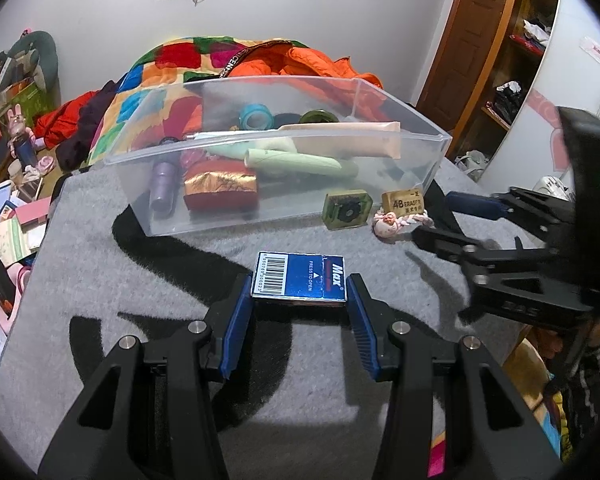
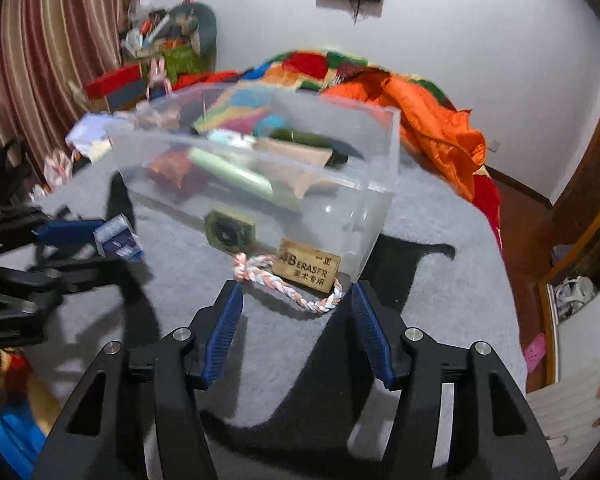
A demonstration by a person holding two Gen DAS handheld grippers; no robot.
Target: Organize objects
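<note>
My left gripper (image 1: 299, 298) is shut on a blue "Max" staple box (image 1: 298, 276), a pad pressing each side, just above the grey mat. The right wrist view catches this box (image 2: 118, 238) at its left edge. My right gripper (image 2: 296, 294) stands open over a pink-and-white braided cord (image 2: 288, 288), pads not touching it. Behind the cord, a tan eraser (image 2: 308, 266) and a green square block (image 2: 230, 232) lean against the clear bin (image 2: 364, 216). From the left wrist view, the right gripper (image 1: 436, 218) hovers beside the cord (image 1: 396, 222) and eraser (image 1: 404, 202).
The clear bin (image 1: 284, 212) holds a purple bottle (image 1: 163, 186), a red-gold pouch (image 1: 220, 188), green and peach tubes and tape rolls. A patchwork quilt (image 1: 172, 64) and orange jacket (image 1: 320, 64) lie behind it. Clutter lines the left edge of the grey mat (image 1: 140, 300).
</note>
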